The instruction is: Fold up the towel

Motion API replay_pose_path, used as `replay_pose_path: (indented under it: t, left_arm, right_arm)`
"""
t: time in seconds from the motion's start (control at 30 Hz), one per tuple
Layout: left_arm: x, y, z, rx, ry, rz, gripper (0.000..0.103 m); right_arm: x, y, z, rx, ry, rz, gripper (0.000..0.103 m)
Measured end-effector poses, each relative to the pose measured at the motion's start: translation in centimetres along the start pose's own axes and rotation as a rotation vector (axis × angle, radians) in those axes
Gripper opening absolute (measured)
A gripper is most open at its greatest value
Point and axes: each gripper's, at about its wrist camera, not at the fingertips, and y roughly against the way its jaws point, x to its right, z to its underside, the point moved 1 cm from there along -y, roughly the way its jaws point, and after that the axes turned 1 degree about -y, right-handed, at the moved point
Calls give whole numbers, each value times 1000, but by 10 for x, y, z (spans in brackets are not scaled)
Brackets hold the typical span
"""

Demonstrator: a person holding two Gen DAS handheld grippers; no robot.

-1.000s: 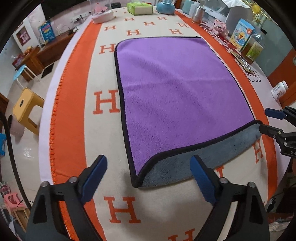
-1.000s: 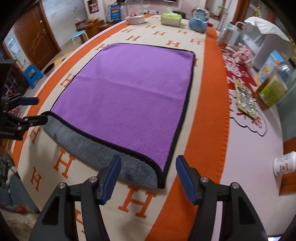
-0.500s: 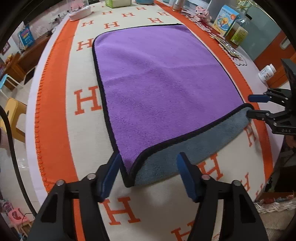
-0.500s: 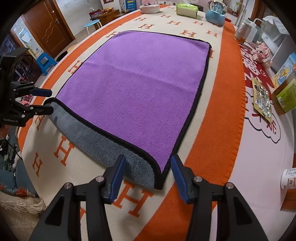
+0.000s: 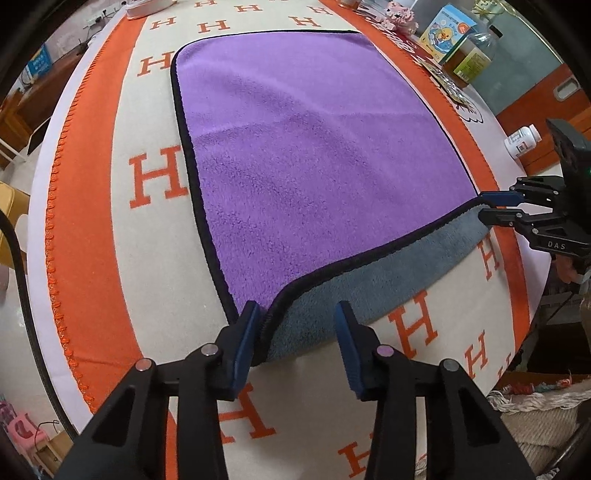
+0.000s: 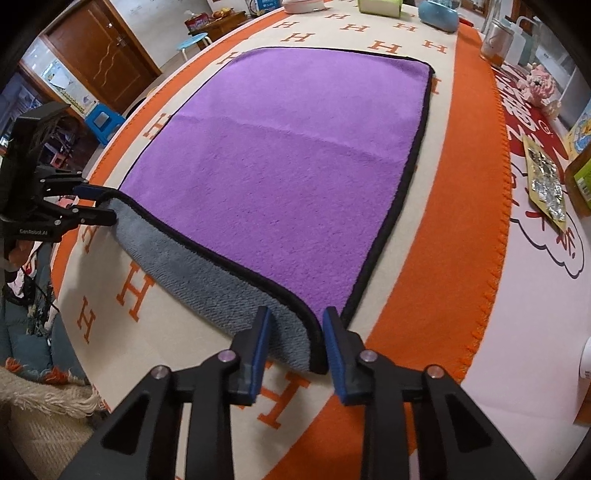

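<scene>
A purple towel [image 5: 314, 155] with a grey underside and black edging lies spread on the table; it also shows in the right wrist view [image 6: 288, 162]. Its near edge is lifted, so a grey strip [image 5: 369, 284] shows. My left gripper [image 5: 295, 332] is open, its jaws on either side of the near left corner. My right gripper [image 6: 295, 332] is open, narrower, its jaws on either side of the near right corner. Each gripper also shows in the other's view, the right one [image 5: 495, 206] and the left one [image 6: 96, 205], at the towel's corners.
An orange and cream "H" blanket [image 5: 159, 177] covers the table. A white bottle [image 5: 522, 140], boxes [image 5: 447, 33] and a foil packet [image 6: 546, 181] line the right side. Containers stand at the far end [image 6: 439, 14]. Stools and a door are off to the left.
Both grippers have moved forward onto the towel's near corners, and their jaws have narrowed, the right more than the left. The near edge stands a little higher.
</scene>
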Motion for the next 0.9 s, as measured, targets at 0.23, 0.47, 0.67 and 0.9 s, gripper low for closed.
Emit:
replay_pose_path:
  t: [0.23, 0.47, 0.67, 0.9]
  left_arm:
    - [-8, -1, 0, -10, 10, 4, 33]
    - [-4, 1, 0, -15, -16, -31, 8]
    - [3, 4, 5, -37, -28, -80, 4]
    - [0, 31, -8, 36, 39, -144, 4]
  right_arm:
    - [-1, -1, 0, -1, -2, 12, 16]
    - [-3, 3, 4, 11, 1, 37, 5]
    - [-9, 13, 5, 44, -17, 62, 5]
    - [-12, 34, -5, 119, -18, 113, 5]
